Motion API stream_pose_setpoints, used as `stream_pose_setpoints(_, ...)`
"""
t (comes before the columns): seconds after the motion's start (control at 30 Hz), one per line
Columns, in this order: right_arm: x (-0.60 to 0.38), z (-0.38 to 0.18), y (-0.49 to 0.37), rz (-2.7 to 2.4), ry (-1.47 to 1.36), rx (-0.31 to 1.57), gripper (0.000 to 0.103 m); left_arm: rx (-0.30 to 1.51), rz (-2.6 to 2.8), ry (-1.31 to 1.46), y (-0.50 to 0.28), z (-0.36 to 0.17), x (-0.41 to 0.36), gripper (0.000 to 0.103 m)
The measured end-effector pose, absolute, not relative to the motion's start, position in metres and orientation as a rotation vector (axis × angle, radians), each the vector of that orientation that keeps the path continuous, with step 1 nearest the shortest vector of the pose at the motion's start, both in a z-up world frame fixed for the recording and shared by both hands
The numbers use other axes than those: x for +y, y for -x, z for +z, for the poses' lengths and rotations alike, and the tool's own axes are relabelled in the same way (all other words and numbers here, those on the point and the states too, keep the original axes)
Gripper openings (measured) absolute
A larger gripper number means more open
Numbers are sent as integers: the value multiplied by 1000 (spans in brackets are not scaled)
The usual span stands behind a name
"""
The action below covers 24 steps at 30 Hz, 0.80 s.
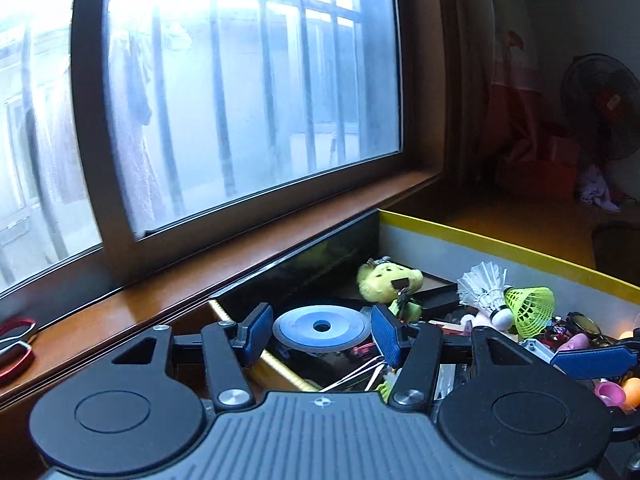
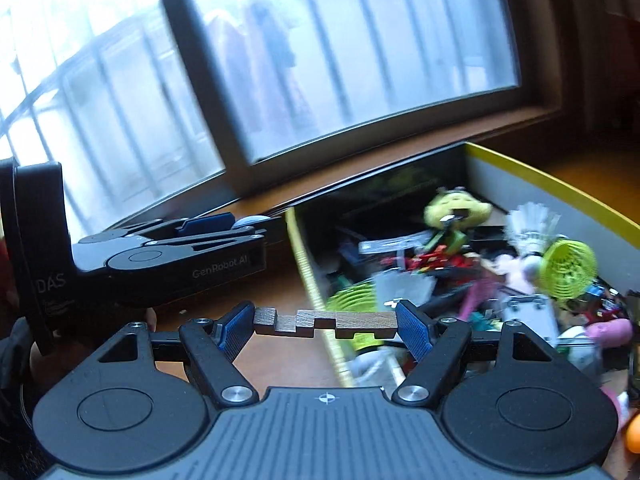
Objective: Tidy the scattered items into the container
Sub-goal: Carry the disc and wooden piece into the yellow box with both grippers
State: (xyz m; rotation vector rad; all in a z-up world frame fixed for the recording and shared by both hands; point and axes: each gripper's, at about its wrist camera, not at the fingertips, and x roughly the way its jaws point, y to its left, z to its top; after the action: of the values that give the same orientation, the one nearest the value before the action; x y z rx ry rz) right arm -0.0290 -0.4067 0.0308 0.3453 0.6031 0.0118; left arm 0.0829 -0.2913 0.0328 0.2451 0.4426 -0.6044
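Observation:
My left gripper (image 1: 322,333) is shut on a flat, translucent blue disc (image 1: 322,326) with a centre hole, hanging over the box's near left corner. My right gripper (image 2: 326,325) is shut on a notched brown wooden piece (image 2: 326,322), gripped end to end just above the box's near edge. The container is a yellow-rimmed box (image 1: 500,245) (image 2: 544,186) with grey inner walls, crowded with small items. A yellow plush toy (image 1: 386,282), a white feather shuttlecock (image 1: 482,286) and a green plastic shuttlecock (image 1: 530,310) lie inside. The left gripper (image 2: 244,226) also shows side-on in the right wrist view.
The box stands against a brown windowsill (image 1: 224,264) under a large window. Red-handled scissors (image 1: 14,344) lie on the wood at far left. A dark standing fan (image 1: 600,108) is far off at the right. Brown tabletop (image 2: 256,292) shows left of the box.

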Motion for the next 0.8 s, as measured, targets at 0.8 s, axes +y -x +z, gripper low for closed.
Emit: stream_pose_setpoints(0.8,-535,-9,23,-337,-496,664,76,558,-687,-289,-126,3,-404,57)
